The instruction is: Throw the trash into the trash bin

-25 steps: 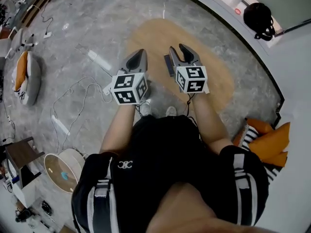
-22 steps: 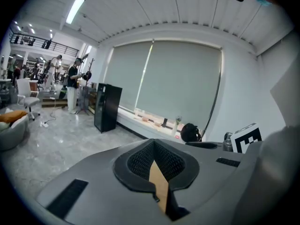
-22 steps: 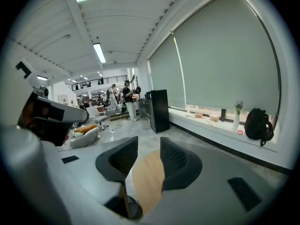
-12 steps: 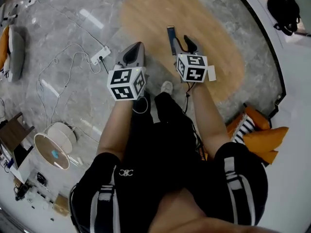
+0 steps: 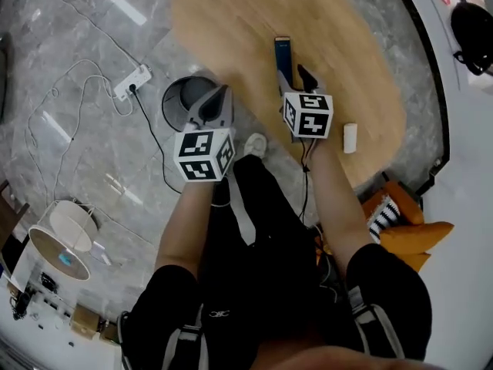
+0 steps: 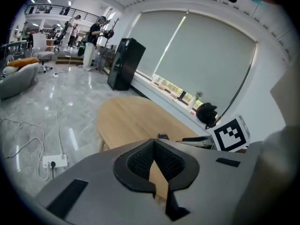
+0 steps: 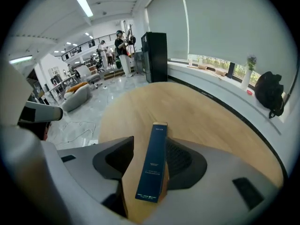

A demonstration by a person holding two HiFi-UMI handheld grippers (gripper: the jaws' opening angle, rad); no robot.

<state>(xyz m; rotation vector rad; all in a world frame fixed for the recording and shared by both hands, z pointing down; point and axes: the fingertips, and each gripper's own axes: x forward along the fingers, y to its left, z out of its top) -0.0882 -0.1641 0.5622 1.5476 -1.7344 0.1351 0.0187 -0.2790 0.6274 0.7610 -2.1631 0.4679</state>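
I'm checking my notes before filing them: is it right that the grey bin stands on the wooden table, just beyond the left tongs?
Not quite. The grey bin stands on the floor beside the wooden table, not on it, as the head view shows. It does sit just beyond the left tongs, as you say.

Bright, even indoor light; fisheye bending and dark vignetted corners.
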